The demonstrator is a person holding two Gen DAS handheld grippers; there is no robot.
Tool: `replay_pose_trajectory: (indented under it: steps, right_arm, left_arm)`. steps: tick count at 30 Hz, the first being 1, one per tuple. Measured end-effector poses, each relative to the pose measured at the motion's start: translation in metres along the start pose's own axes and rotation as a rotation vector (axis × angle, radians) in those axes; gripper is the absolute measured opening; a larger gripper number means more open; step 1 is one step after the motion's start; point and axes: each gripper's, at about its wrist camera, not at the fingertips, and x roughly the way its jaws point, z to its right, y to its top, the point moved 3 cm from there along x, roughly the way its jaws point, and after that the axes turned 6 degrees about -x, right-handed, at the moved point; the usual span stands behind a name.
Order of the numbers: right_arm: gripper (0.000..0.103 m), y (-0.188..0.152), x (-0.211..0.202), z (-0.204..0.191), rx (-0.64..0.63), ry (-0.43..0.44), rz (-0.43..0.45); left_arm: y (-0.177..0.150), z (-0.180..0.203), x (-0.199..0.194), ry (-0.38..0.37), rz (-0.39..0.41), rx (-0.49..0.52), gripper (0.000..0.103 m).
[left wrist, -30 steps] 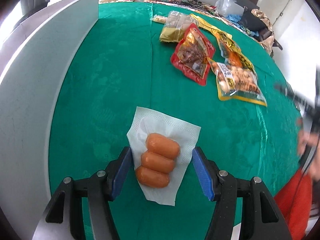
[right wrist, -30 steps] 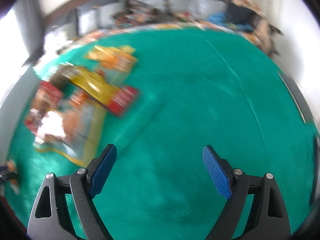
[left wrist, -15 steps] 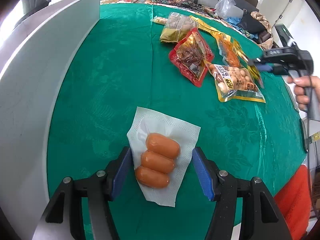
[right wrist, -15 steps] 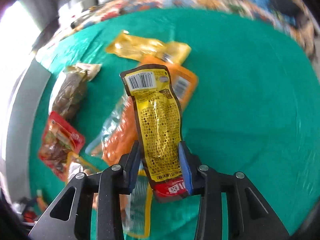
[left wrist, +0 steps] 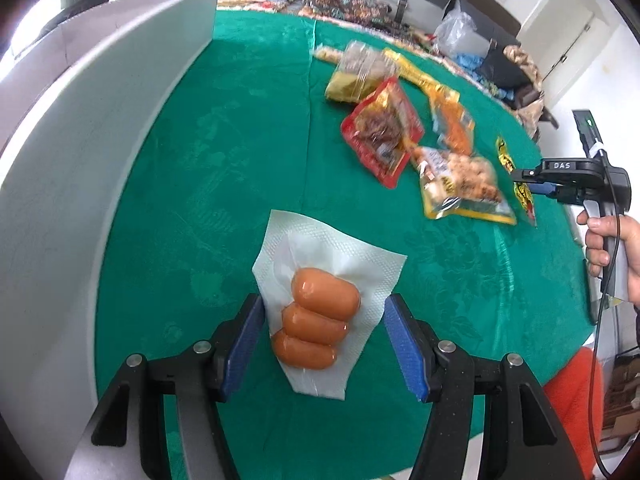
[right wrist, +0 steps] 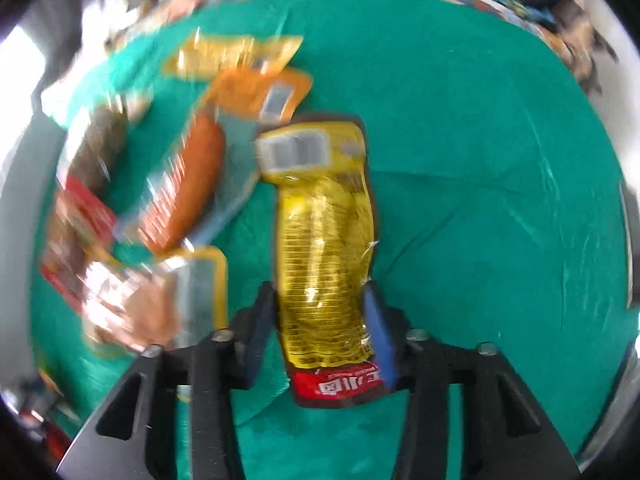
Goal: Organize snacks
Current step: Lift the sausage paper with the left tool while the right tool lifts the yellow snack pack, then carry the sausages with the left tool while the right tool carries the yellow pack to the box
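Note:
A clear vacuum pack of three orange sausages (left wrist: pixel 320 312) sits between the blue pads of my left gripper (left wrist: pixel 324 302), which is shut on its side edges above the green tablecloth (left wrist: pixel 240 160). My right gripper (right wrist: pixel 318 292) is shut on the lower end of a yellow pouch (right wrist: pixel 324 240) with a red bottom strip, which stands up from the jaws over the cloth. In the left wrist view that right gripper (left wrist: pixel 534 184) shows at the far right with the yellow pouch (left wrist: pixel 506 158), held by a person's hand (left wrist: pixel 608 244).
Loose snacks lie at the back right: a red pouch (left wrist: pixel 382 136), a yellow-edged nut pouch (left wrist: pixel 460 184), an orange pouch (left wrist: pixel 452 120) and a brownish bag (left wrist: pixel 360 76). A tall grey panel (left wrist: pixel 80 160) runs along the left. An orange sausage pouch (right wrist: pixel 192 184) lies left of the right gripper.
My right gripper went from open over bare cloth to shut on the yellow pouch, then carried it off the pile. The left gripper kept the sausage pack and barely moved.

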Motion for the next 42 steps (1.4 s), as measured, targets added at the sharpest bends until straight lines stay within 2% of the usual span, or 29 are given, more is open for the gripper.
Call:
replay_pose_trajectory:
  steps: [2, 3, 5, 8, 12, 16, 17, 19, 21, 22, 24, 25, 26, 28, 30, 31, 32, 33, 34, 35, 37, 42]
  right_arm:
    - [0.037, -0.003, -0.018, 0.006, 0.082, 0.066, 0.034]
    - [0.037, -0.004, -0.029, 0.008, 0.109, 0.093, 0.061]
    - [0.037, -0.006, -0.048, 0.006, 0.134, 0.145, 0.096]
    - [0.037, -0.005, -0.069, -0.001, 0.173, 0.296, 0.142]
    - [0.037, 0.004, -0.091, -0.059, 0.188, 0.522, 0.179]
    - [0.037, 0.002, -0.097, -0.102, 0.195, 0.678, 0.188]
    - [0.037, 0.000, -0.098, -0.107, 0.192, 0.701, 0.185]
    - [0.037, -0.010, -0.103, -0.119, 0.184, 0.751, 0.170]
    - [0.037, -0.018, -0.108, -0.125, 0.180, 0.784, 0.159]
    - [0.037, -0.021, -0.110, -0.127, 0.172, 0.788, 0.157]
    - [0.037, -0.022, -0.116, -0.131, 0.152, 0.779, 0.163]
    - [0.037, -0.022, -0.116, -0.131, 0.145, 0.775, 0.166]
    - [0.037, -0.023, -0.119, -0.133, 0.135, 0.773, 0.168]
    - [0.037, -0.025, -0.122, -0.132, 0.115, 0.768, 0.172]
    - [0.037, -0.027, -0.122, -0.134, 0.098, 0.771, 0.174]
    - [0.037, -0.028, -0.121, -0.135, 0.096, 0.778, 0.172]
    - [0.037, -0.029, -0.120, -0.137, 0.097, 0.787, 0.168]
    - [0.037, -0.032, -0.120, -0.138, 0.096, 0.794, 0.167]
    - [0.037, -0.034, -0.119, -0.141, 0.095, 0.802, 0.167]
    - [0.037, -0.036, -0.120, -0.143, 0.092, 0.807, 0.167]
    - [0.037, -0.038, -0.121, -0.145, 0.082, 0.809, 0.167]
    - [0.037, -0.044, -0.124, -0.143, 0.078, 0.819, 0.162]
  left_arm:
    - [0.003, 0.002, -0.011, -0.037, 0.023, -0.017, 0.059]
    - [0.005, 0.003, -0.016, -0.054, 0.036, -0.028, 0.046]
    - [0.011, 0.003, -0.027, -0.101, 0.045, -0.058, 0.048]
    - [0.020, 0.001, -0.039, -0.125, 0.073, -0.085, 0.048]
    - [0.023, -0.005, -0.031, -0.091, 0.057, -0.072, 0.048]
    - [0.010, -0.010, -0.021, -0.076, 0.029, -0.033, 0.047]
    - [0.007, -0.010, -0.020, -0.070, 0.030, -0.021, 0.043]
    - [0.004, -0.010, -0.018, -0.040, 0.047, -0.007, 0.027]
    - [0.006, -0.014, -0.016, -0.034, 0.053, -0.024, 0.027]
    - [0.008, -0.015, -0.014, -0.032, 0.057, -0.029, 0.029]
    - [0.011, -0.019, -0.010, -0.007, 0.037, -0.032, 0.062]
    - [0.012, -0.020, -0.010, 0.005, 0.036, -0.036, 0.089]
    - [0.012, -0.021, -0.013, 0.011, 0.052, -0.042, 0.096]
    - [0.016, -0.022, -0.015, 0.032, 0.069, -0.058, 0.096]
    - [0.022, -0.022, 0.003, 0.098, 0.009, -0.071, 0.095]
    - [0.024, -0.022, 0.016, 0.140, -0.035, -0.069, 0.095]
    - [0.025, -0.021, 0.032, 0.191, -0.088, -0.063, 0.090]
    - [0.026, -0.018, 0.039, 0.238, -0.092, -0.041, 0.089]
    - [0.028, -0.011, 0.041, 0.262, -0.073, -0.008, 0.070]
    - [0.030, -0.003, 0.042, 0.292, -0.063, 0.024, 0.044]
    - [0.034, 0.003, 0.041, 0.193, -0.074, 0.001, 0.041]
    - [0.033, -0.006, 0.021, 0.055, -0.048, -0.065, 0.039]
